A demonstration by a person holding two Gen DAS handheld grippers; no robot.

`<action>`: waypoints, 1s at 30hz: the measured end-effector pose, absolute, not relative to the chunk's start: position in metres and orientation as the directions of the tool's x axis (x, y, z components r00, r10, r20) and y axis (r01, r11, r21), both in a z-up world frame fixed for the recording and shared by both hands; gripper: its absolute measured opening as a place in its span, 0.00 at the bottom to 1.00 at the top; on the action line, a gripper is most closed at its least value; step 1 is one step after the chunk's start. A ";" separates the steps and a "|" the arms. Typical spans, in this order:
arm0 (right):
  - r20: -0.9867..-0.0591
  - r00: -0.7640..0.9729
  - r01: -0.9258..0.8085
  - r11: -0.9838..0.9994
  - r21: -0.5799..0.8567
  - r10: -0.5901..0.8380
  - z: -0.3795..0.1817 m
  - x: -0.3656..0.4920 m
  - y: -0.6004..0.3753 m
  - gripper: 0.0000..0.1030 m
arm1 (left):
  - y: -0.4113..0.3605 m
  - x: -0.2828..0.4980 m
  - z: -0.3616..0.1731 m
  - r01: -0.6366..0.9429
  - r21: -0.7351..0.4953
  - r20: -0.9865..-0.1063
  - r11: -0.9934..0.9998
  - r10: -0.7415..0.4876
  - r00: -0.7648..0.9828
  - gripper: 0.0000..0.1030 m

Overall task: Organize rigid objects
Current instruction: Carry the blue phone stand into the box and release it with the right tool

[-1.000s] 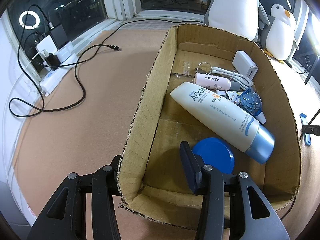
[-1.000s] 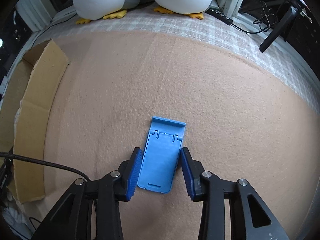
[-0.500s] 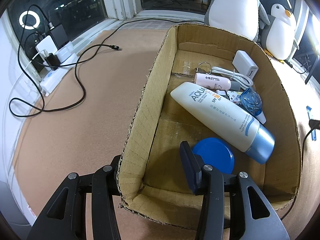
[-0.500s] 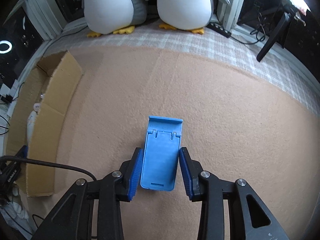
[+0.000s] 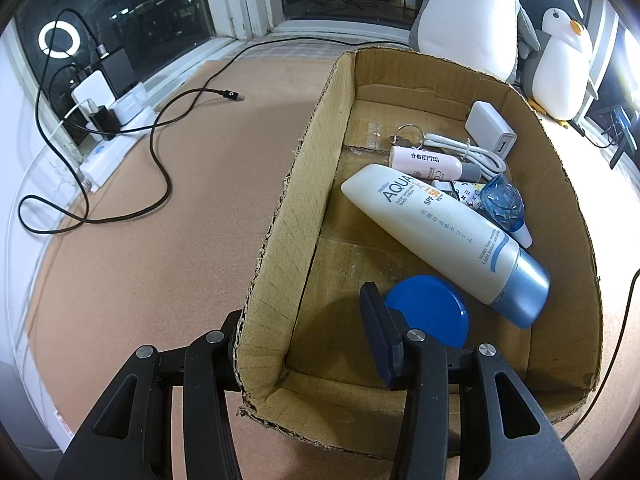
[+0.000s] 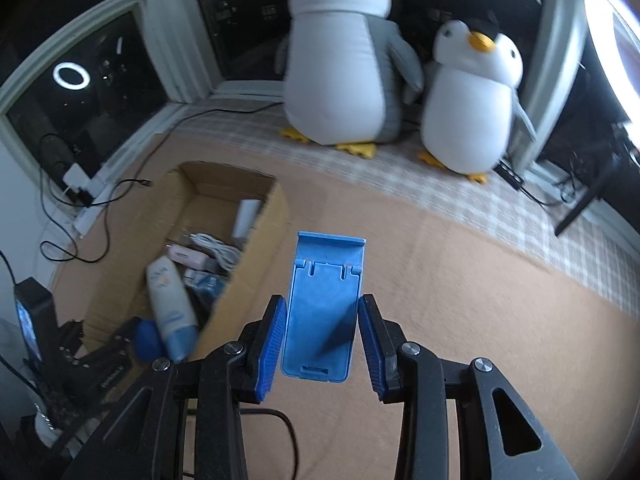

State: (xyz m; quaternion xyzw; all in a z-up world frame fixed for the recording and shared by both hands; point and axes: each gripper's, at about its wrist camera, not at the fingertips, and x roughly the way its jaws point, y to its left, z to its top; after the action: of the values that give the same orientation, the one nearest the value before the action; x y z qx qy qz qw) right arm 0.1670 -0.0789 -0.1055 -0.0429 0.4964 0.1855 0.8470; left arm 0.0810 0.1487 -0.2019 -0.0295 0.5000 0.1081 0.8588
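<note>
Since a second ago: where the right wrist view showed the flat blue plastic phone stand (image 6: 322, 307) lying on the tan felt mat (image 6: 460, 320), the stand is now lifted clear of it and the view has tipped up to take in the window and both penguins.
Right gripper (image 6: 321, 344): low centre of its frame, its blue-padded fingers (image 6: 272, 344) pressed on the two long edges of the stand; lipped end points up-frame, away from the camera.
Stand's place: in the air over the mat, just right of the open brown cardboard box (image 6: 256, 256), not inside it.
Left wrist view: unchanged from a second ago.
Left gripper (image 5: 298, 344): bottom of its frame, angled down, straddling the box's near left corner (image 5: 260, 360); one finger (image 5: 380, 332) inside, the other hidden outside the wall, so a clamp on the cardboard cannot be confirmed.
Box contents: a white sunscreen tube with a pale blue cap (image 5: 444, 232) lying diagonally, a round dark blue lid (image 5: 432, 308) beside the inner finger, a small pink tube (image 5: 424, 160), a white charger block with coiled cable (image 5: 490, 128).
Background: two grey-and-white plush penguins (image 6: 344, 60) at upper centre, against the dark window.
</note>
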 end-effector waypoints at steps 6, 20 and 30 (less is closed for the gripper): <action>-0.845 0.431 -0.424 0.898 0.120 0.316 -0.096 0.167 -0.044 0.33 | 0.149 0.081 -0.202 -0.215 0.057 -0.865 0.975 0.156 0.476 0.44; -0.852 0.366 -0.546 0.828 0.129 0.374 -0.113 0.168 0.027 0.33 | 0.145 0.081 -0.204 -0.216 0.048 -0.868 0.975 0.148 0.475 0.44; -0.872 0.314 -0.564 0.813 0.148 0.376 -0.135 0.178 0.050 0.33 | 0.146 0.081 -0.203 -0.216 0.047 -0.868 0.975 0.147 0.475 0.44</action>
State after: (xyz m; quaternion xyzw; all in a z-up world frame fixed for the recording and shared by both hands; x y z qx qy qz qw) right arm 0.1780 0.0501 -0.1348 -0.0923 0.5077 0.2919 0.8053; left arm 0.0809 0.1460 -0.2033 -0.0344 0.5013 0.1058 0.8581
